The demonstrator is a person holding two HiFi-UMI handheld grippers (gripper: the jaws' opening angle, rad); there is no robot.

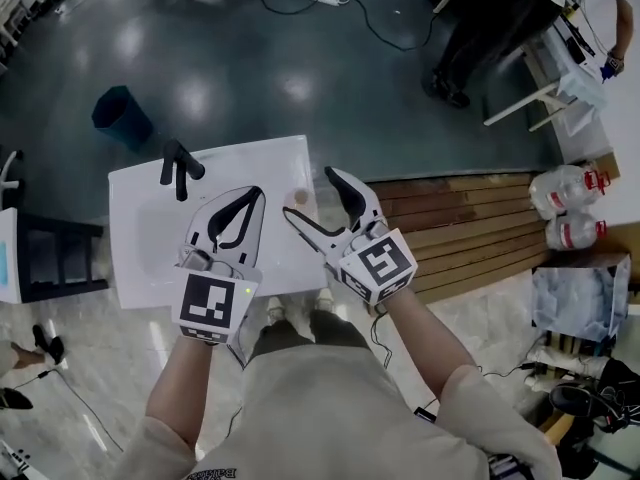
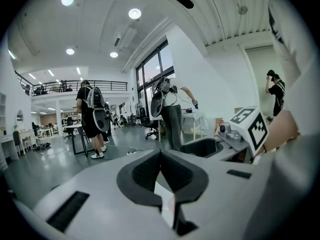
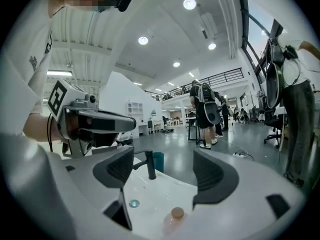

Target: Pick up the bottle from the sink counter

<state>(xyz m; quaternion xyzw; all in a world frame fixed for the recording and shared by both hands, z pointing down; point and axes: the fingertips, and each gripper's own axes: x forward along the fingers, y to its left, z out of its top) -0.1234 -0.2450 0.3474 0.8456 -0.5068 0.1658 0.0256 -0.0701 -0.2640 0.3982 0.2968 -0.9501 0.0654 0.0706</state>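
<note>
Right tool (image 3: 165, 166) spread wide near capped bottle (image 3: 175, 216) on white sink (image 3: 150, 189), bottle's contents unclear, left tool (image 2: 161, 169) closed, empty

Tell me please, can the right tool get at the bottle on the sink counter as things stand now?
Probably yes. The right tool is open and the bottle stands just ahead, low between its jaws, with nothing in the way. The faucet is farther back.

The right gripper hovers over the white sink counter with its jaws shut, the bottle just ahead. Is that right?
No. The right gripper hovers over the white sink counter with its jaws open, not shut, the bottle just ahead. The right gripper view shows it.
</note>
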